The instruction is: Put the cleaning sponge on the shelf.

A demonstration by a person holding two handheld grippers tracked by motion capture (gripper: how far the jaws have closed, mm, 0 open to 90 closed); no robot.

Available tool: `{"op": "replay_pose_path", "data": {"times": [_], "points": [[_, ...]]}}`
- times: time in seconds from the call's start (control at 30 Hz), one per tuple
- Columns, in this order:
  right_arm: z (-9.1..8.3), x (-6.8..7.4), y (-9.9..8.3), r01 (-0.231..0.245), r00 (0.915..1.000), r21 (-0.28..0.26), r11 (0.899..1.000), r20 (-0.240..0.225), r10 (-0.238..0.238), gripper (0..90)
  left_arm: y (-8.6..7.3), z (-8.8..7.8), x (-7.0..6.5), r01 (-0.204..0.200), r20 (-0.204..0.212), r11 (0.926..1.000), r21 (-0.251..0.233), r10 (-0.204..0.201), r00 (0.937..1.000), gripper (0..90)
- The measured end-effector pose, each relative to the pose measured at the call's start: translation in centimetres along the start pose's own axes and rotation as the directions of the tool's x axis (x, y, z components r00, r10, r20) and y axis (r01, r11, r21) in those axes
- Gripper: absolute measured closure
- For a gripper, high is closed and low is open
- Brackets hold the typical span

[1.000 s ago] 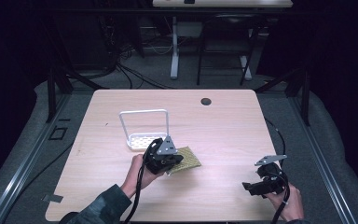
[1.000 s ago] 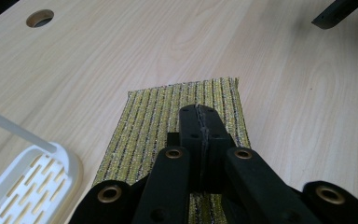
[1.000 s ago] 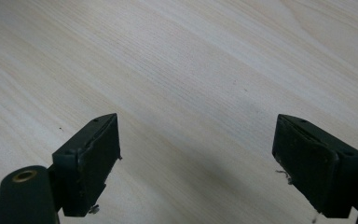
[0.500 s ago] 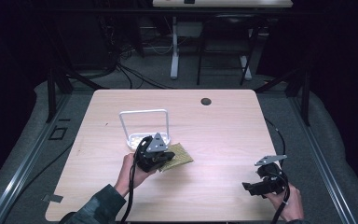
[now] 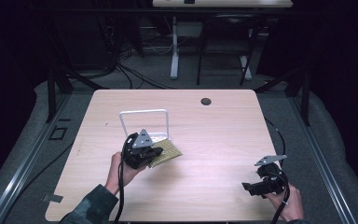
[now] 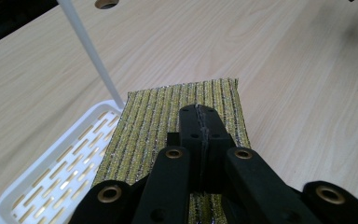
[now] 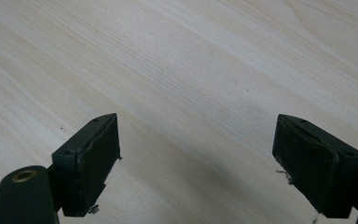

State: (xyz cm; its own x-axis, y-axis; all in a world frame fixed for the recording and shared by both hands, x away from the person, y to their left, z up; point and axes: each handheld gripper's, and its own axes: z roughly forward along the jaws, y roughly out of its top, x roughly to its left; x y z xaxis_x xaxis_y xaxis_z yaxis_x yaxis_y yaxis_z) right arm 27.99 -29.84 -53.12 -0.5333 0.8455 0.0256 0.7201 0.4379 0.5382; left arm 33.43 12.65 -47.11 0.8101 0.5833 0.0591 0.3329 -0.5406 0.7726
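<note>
Beside the rack (image 5: pixel 144 126), the left gripper (image 6: pixel 200 116) is pinching the cloth (image 6: pixel 177 121); its thin hold could slip. Right gripper (image 7: pixel 196 158) is gaping, empty.

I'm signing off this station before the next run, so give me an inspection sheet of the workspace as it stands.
Surface: light wood table, bare apart from the items below; round grommet hole near the far edge.
Job's things: yellow striped scouring cloth, one edge lying over the rim of the white slotted rack, whose wire frame stands upright.
Clutter: nothing seen.
Grippers: left gripper shut on the cloth; right gripper open and empty, held low over bare wood near the table's front right corner.
Cables: one trails from each gripper toward the person; more lie on the floor behind the table.
Surroundings: dark room, grey floor, another table's legs beyond.
</note>
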Motion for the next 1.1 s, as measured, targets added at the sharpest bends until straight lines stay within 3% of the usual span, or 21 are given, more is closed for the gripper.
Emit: {"op": "replay_pose_path", "data": {"times": [0.23, 0.47, 0.67, 0.9, 1.1], "points": [[0.0, 0.0, 0.0, 0.001, 1.0000, 0.000, 1.000, -0.001, -0.001, 14.6, -0.5, -0.3, 1.2, 0.029, -0.034, 0.9996, -0.006, -0.029, 0.9990, 90.0], [0.1, 0.0, 0.0, 0.000, 1.0000, 0.002, 1.000, -0.003, 0.000, 14.5, -1.1, -0.1, 2.4, 0.043, -0.100, 0.9991, 0.006, -0.042, 0.9941, 90.0], [0.1, 0.0, 0.0, -0.001, 1.0000, 0.001, 1.000, -0.004, 0.001, 14.6, -1.4, 0.2, 3.0, 0.060, -0.119, 0.9982, 0.011, -0.058, 0.9912, 90.0], [0.2, 0.0, 0.0, 0.002, 1.0000, 0.002, 1.000, -0.006, -0.002, 14.6, -1.9, 0.7, 4.3, 0.103, -0.153, 0.9947, 0.002, -0.101, 0.9830, 90.0], [0.2, 0.0, 0.0, 0.003, 1.0000, 0.005, 1.000, -0.008, -0.003, 14.6, -2.4, 0.9, 5.0, 0.117, -0.179, 0.9930, -0.013, -0.118, 0.9769, 90.0]]}}
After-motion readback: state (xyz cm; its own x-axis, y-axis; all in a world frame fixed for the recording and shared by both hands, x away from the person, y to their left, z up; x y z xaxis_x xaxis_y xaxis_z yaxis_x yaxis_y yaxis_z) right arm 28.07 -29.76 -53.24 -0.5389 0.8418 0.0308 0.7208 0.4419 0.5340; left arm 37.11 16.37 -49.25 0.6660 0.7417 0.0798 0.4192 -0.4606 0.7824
